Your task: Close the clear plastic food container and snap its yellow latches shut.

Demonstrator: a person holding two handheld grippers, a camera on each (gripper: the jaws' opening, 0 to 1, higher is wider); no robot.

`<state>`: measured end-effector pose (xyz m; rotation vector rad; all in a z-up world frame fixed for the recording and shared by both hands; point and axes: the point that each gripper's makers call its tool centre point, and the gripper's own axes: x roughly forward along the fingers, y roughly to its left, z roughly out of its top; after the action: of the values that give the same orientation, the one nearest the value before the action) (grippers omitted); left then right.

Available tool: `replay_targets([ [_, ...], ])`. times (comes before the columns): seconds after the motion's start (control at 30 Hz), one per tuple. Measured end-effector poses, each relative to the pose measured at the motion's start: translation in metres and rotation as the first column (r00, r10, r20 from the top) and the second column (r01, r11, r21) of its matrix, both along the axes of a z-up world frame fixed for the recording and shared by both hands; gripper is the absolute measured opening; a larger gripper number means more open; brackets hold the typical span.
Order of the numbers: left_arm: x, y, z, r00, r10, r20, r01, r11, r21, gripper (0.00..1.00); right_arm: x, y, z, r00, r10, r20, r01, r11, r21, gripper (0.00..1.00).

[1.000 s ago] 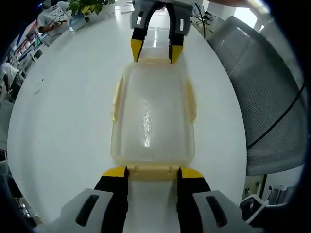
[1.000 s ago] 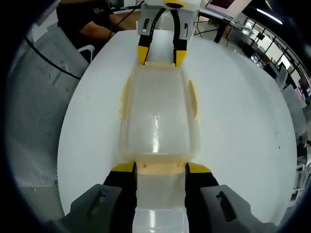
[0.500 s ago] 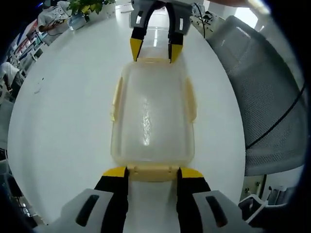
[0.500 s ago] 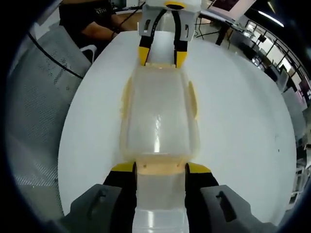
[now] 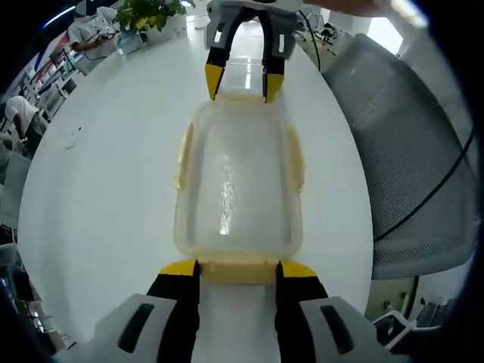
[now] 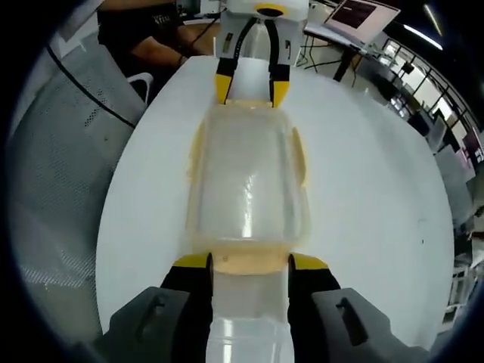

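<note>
Clear plastic, rectangular and lidded, the food container (image 5: 237, 181) is lying flat in the middle of the round white bench (image 5: 98, 189), and I am working it from both short ends at once. My left gripper (image 5: 237, 268) is sitting at the near end in the left gripper view, its yellow-tipped fingers (image 5: 178, 267) standing apart on either side of the pale yellow end latch (image 5: 237, 266). My right gripper (image 6: 251, 263) is doing the same at the opposite end, fingers apart, straddling the other yellow end latch (image 6: 251, 262); it is also showing at the far end in the left gripper view.

I am judging the lid to be seated already, with the two long side latches (image 5: 296, 157) looking folded against the walls, though I cannot tell whether they have clicked.

To do this step well, I am keeping both grippers square to the container and pressing the end latches evenly toward each other, so the box is not sliding on the smooth bench or tipping. A grey mesh chair (image 5: 408, 151) is standing beside the bench.
</note>
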<state>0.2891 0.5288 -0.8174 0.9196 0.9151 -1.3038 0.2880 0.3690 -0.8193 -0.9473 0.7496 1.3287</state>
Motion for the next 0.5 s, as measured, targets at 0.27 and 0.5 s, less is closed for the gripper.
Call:
replay_targets([
  [0.27, -0.004, -0.008, 0.012, 1.000, 0.003, 0.021, -0.003, 1.000, -0.021, 0.34, -0.002, -0.007, 0.013, 1.000, 0.004, 0.014, -0.004, 1.000, 0.001, 0.34],
  [0.5, -0.010, -0.015, 0.021, 1.000, 0.000, 0.025, 0.001, 0.999, -0.040, 0.34, -0.008, -0.013, 0.022, 1.000, 0.000, 0.019, 0.000, 1.000, 0.000, 0.34],
])
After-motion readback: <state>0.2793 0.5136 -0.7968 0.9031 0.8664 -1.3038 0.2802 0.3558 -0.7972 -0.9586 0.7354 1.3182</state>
